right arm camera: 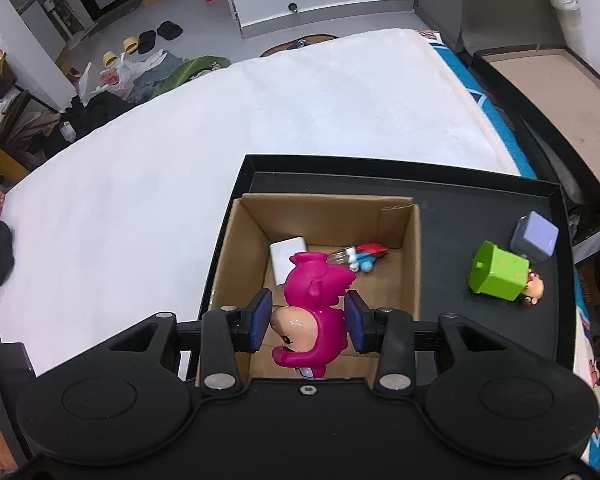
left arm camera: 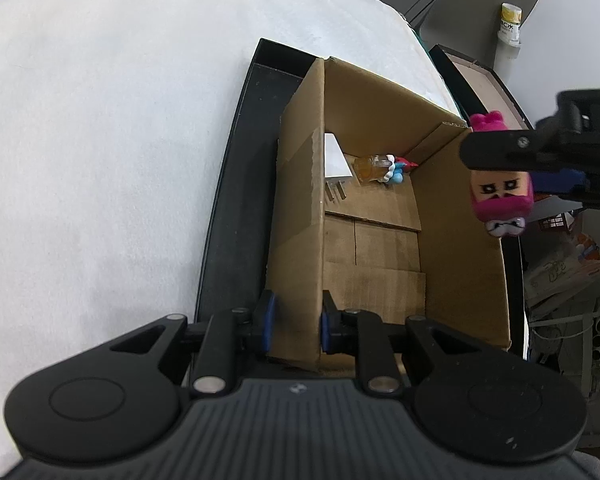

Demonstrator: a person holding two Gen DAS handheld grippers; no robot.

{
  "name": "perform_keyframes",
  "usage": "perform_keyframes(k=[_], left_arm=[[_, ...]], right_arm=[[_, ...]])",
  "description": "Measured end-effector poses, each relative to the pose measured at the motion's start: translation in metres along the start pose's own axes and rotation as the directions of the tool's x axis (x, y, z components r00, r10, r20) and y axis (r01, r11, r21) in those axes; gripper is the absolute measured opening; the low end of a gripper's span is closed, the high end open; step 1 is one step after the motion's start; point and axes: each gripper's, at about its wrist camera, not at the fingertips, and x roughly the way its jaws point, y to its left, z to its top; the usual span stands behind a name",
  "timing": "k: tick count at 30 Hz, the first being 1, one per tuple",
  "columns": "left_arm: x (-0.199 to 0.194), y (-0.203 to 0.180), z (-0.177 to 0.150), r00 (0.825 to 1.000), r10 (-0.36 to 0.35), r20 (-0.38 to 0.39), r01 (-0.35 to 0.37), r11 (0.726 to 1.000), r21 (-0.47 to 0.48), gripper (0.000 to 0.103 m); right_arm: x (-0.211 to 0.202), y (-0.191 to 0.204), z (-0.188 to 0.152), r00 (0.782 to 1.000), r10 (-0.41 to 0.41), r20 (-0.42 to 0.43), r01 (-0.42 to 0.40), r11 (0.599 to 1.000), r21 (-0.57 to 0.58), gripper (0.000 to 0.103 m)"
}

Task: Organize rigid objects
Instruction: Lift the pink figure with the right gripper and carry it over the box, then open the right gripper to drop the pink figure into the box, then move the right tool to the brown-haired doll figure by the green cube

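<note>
Both my grippers are matte black plastic: the left gripper [left arm camera: 296, 326] and right gripper [right arm camera: 307, 318] each carry blue pads [right arm camera: 260, 318] on short fingers, silver pivot pins [right arm camera: 219, 381] on the linkages, ribbed housing, and round embossed discs [left arm camera: 87, 399] either side.

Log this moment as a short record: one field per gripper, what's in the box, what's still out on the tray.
left gripper: shut on the cardboard box wall
right gripper: shut on the pink figure, held over the box
in box: white charger, small red-and-blue toy
on black tray: green cube toy, lilac cube
</note>
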Motion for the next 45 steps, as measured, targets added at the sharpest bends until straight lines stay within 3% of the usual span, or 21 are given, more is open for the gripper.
perform_keyframes(k=[10, 14, 19, 25, 32, 37, 40, 45], left_arm=[[-0.001, -0.002, 0.001, 1.0, 0.016, -0.002, -0.016, 1.0, -0.001, 0.02], [-0.001, -0.004, 0.0, 1.0, 0.027, 0.0, -0.027, 1.0, 0.0, 0.02], [-0.001, -0.005, 0.0, 0.999, 0.036, 0.0, -0.036, 0.999, -0.002, 0.02], [-0.001, -0.008, 0.0, 0.999, 0.047, 0.002, -0.047, 0.999, -0.004, 0.02], [-0.001, -0.013, 0.0, 0.998, 0.067, 0.004, -0.067, 0.998, 0.003, 0.02], [-0.001, -0.015, 0.0, 0.997, 0.078, 0.004, -0.078, 0.997, 0.005, 0.02], [-0.001, -0.015, -0.001, 0.997, 0.081, 0.004, -0.081, 0.997, -0.003, 0.02], [-0.001, -0.019, -0.001, 0.995, 0.095, 0.006, -0.095, 0.995, -0.004, 0.02]], right_arm=[[-0.004, 0.0, -0.004, 0.996, 0.083, 0.017, -0.083, 0.996, 0.025, 0.044], [-0.017, -0.008, -0.006, 0.996, 0.081, 0.047, -0.082, 0.996, 0.017, 0.056], [-0.031, -0.018, -0.011, 0.994, 0.093, 0.063, -0.093, 0.996, -0.006, 0.057], [-0.043, -0.034, -0.018, 0.995, 0.073, 0.07, -0.071, 0.997, -0.021, 0.062], [-0.056, -0.066, -0.03, 0.994, 0.044, 0.101, -0.044, 0.999, 0.005, 0.074], [-0.06, -0.092, -0.039, 0.994, 0.024, 0.104, -0.027, 0.999, 0.033, 0.076], [-0.062, -0.104, -0.044, 0.993, -0.008, 0.115, 0.003, 0.999, 0.04, 0.083], [-0.064, -0.128, -0.053, 0.99, -0.053, 0.13, 0.045, 0.997, 0.07, 0.085]])
